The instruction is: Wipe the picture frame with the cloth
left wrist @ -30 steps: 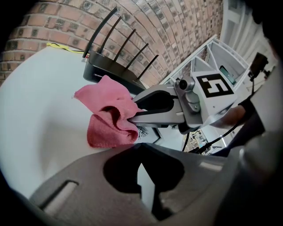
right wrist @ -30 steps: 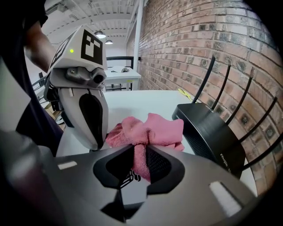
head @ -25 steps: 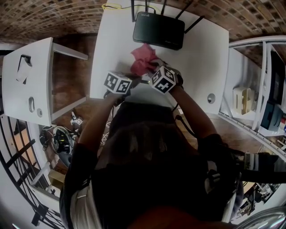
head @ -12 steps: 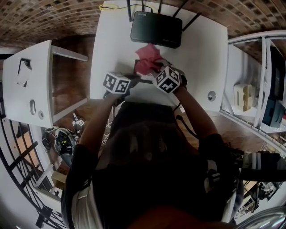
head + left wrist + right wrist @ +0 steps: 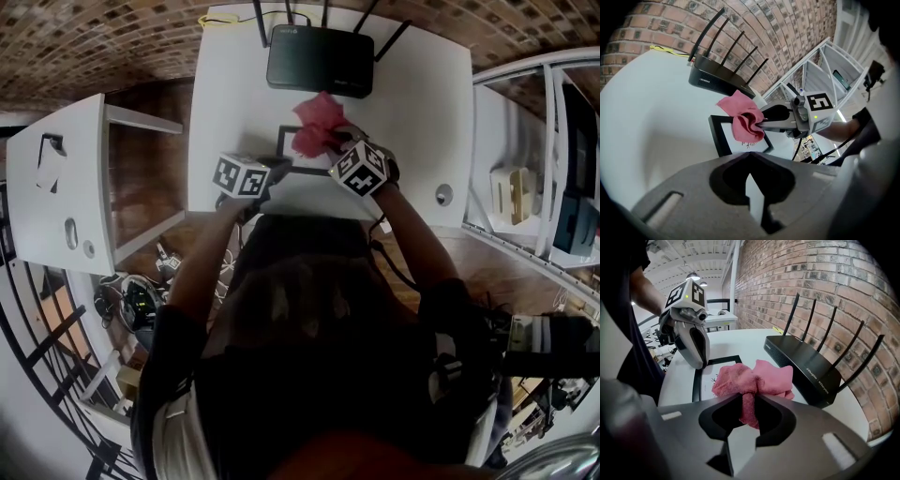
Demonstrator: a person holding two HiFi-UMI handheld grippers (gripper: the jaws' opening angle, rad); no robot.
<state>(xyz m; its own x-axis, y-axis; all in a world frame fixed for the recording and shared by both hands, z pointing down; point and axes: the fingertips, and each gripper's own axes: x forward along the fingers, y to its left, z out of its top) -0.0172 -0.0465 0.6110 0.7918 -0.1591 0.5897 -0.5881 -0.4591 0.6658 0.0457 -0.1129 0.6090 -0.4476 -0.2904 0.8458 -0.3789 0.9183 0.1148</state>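
A black picture frame (image 5: 286, 150) (image 5: 723, 138) (image 5: 697, 380) with a white sheet in it lies flat on the white table (image 5: 422, 122). My right gripper (image 5: 334, 141) (image 5: 749, 401) (image 5: 764, 123) is shut on a bunched pink cloth (image 5: 318, 123) (image 5: 754, 378) (image 5: 745, 119). The cloth rests on the frame's far right part. My left gripper (image 5: 276, 167) (image 5: 751, 164) (image 5: 699, 361) is shut, and its tip sits at the frame's near left corner. Nothing shows between its jaws.
A black router (image 5: 319, 58) (image 5: 806, 371) (image 5: 717, 82) with several antennas stands just behind the frame. A yellow cable (image 5: 214, 19) lies at the table's back edge and a small round piece (image 5: 443, 195) near its right edge. A white side table (image 5: 56, 178) stands left, metal shelving (image 5: 534, 187) right.
My right gripper has slid the cloth to the right across the frame. The left gripper has stayed put.
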